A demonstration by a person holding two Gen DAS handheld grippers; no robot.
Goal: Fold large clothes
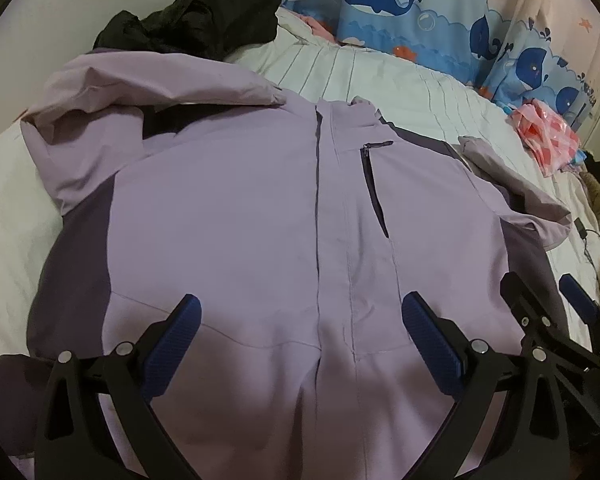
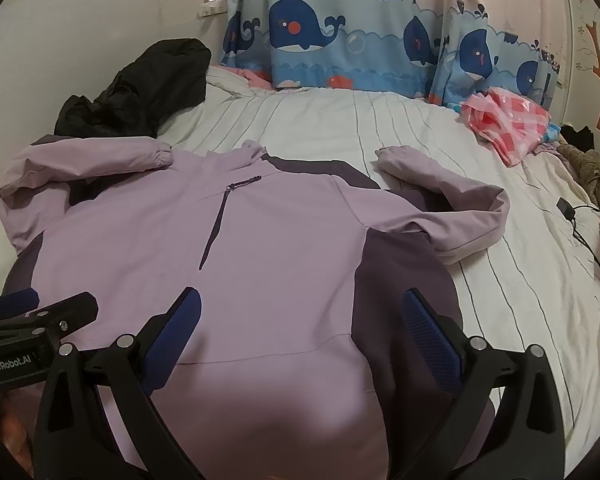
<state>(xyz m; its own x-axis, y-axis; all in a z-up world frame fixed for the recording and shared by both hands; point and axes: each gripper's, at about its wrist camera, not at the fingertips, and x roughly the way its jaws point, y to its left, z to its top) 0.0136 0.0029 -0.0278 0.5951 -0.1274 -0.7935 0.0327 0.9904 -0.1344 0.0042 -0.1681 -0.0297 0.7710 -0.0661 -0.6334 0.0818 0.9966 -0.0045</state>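
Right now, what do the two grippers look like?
Both are black plastic: curved, ribbed arms joined by silver pins. Left gripper has fingers faced with blue textured pads; right gripper looks the same. The left gripper's body carries white GenRobot.AI lettering. No cables or sleeves show.

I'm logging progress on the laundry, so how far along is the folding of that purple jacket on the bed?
Done: the lilac jacket lies spread front-up on the striped bedsheet, front closed. In hand: nothing; the left claw and right claw hover open above its lower half. Left: both sleeves stick out unfolded, the body isn't folded, and the black garment lies crumpled beyond it.
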